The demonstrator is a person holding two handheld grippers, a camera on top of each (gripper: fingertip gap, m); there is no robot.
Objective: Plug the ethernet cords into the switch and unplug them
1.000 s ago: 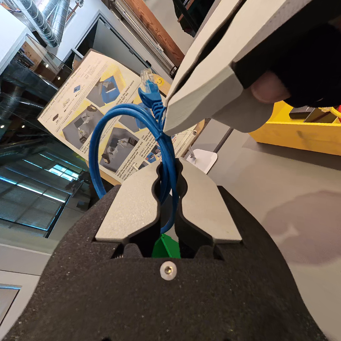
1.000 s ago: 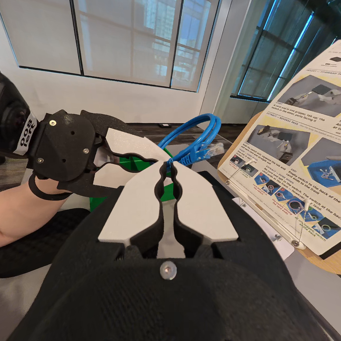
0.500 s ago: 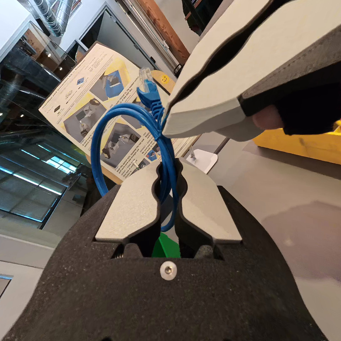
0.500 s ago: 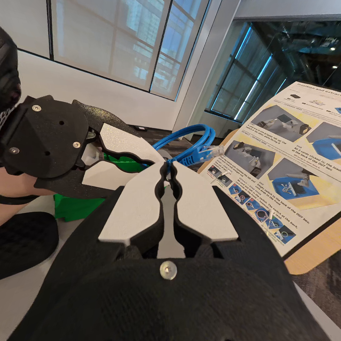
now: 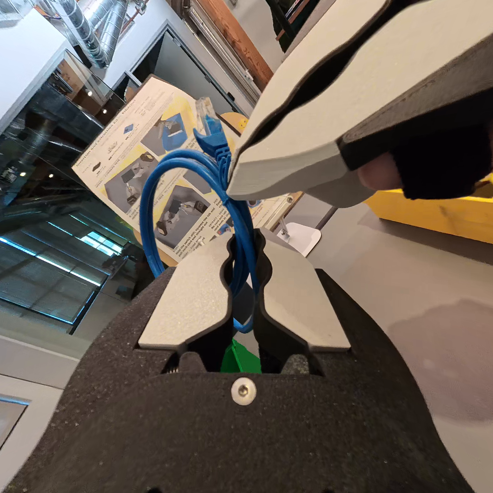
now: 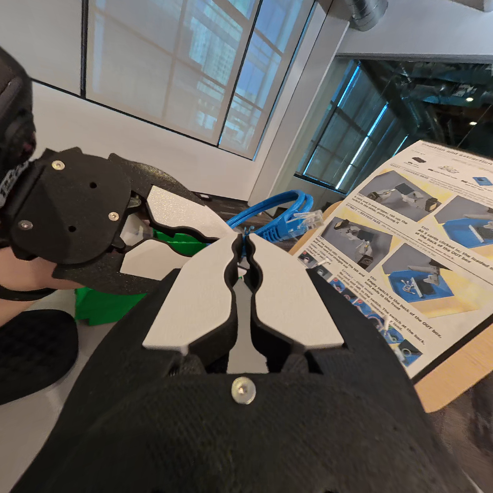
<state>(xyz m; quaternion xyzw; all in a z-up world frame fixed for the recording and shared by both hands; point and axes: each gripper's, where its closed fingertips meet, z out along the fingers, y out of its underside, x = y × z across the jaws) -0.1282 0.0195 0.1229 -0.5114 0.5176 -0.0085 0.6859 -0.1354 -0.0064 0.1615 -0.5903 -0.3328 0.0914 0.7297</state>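
A coiled blue ethernet cord is bundled with a thin blue tie, and its clear plug points up. My left gripper is shut on the coil's strands. My right gripper comes in from the upper right, with its tips at the tie. In the right wrist view my right gripper is shut on the thin blue tie, just behind the plug. The cord's loop rises behind it. My left gripper reaches in from the left and holds the same coil. No switch is in view.
A green box sits on the table under the left gripper. An instruction sheet on a wooden board stands to the right. A yellow box and the board's white stand foot rest on the grey table. My right fingertips sit around 4 centimetres from my left ones.
My right gripper's pads have come closer together on the tie, and its view has tilted and swung left. My left gripper keeps its hold on the coil and has barely moved.
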